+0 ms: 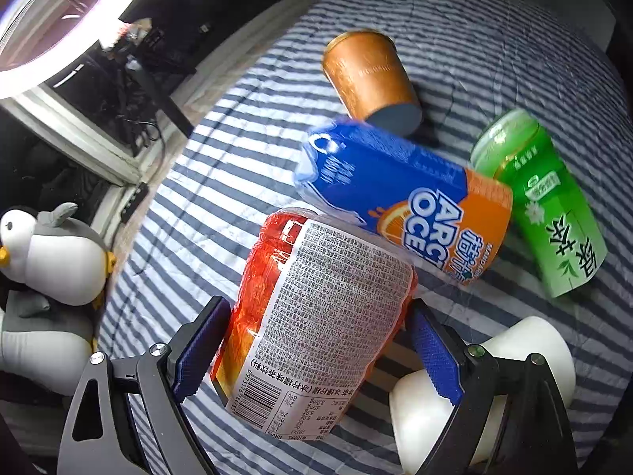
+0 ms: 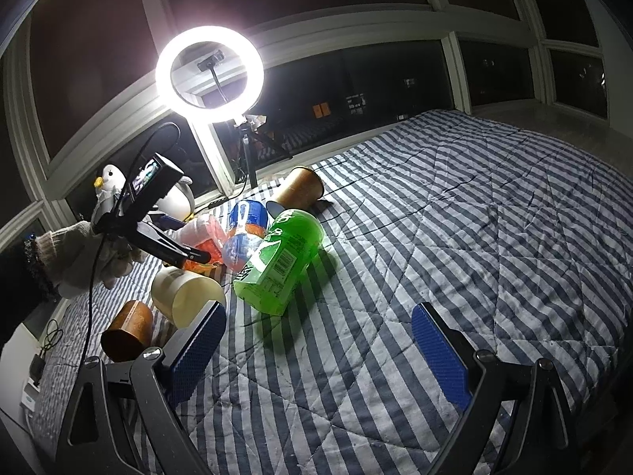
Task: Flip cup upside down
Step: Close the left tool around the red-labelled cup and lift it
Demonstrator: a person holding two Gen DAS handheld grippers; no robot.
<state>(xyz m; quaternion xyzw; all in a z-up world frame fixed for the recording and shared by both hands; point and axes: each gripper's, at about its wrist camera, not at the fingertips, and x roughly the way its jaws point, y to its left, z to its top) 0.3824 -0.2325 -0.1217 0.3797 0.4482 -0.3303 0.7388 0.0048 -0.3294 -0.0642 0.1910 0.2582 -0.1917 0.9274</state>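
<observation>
The left hand-held gripper (image 1: pixel 316 340) is clamping a red-orange bottle (image 1: pixel 316 316): both blue pads (image 1: pixel 201 348) are pressing on its sides, and its white printed label is facing the camera. In the right wrist view a gloved hand (image 2: pixel 79 253) is carrying this hand-held gripper, with the bottle caught at its tip.

Just beyond the held bottle, a blue and orange bottle (image 1: pixel 407 206) is lying on the striped bed cover (image 1: pixel 494 39), its side touching the red-orange one. To the right of it, a green bottle (image 1: pixel 542 206) is lying on its side as well. Farther ahead of the left hand-held gripper, a copper-coloured cup (image 1: pixel 372 79) is lying tipped over, its dark base pointing toward the blue bottle. A white cup (image 1: pixel 474 396) is lying just beside the right finger, partly hidden behind it. A plush penguin (image 1: pixel 51 253) is sitting far off to the left, at the bed's edge.

The right hand-held gripper (image 2: pixel 316 352) is standing open over bare striped cover, with nothing between its pads. A second copper-coloured cup (image 2: pixel 126 336) is lying on its side just left of its left finger, the white cup just beyond that, and a ring light (image 2: pixel 209 71) is glowing far ahead by the window.
</observation>
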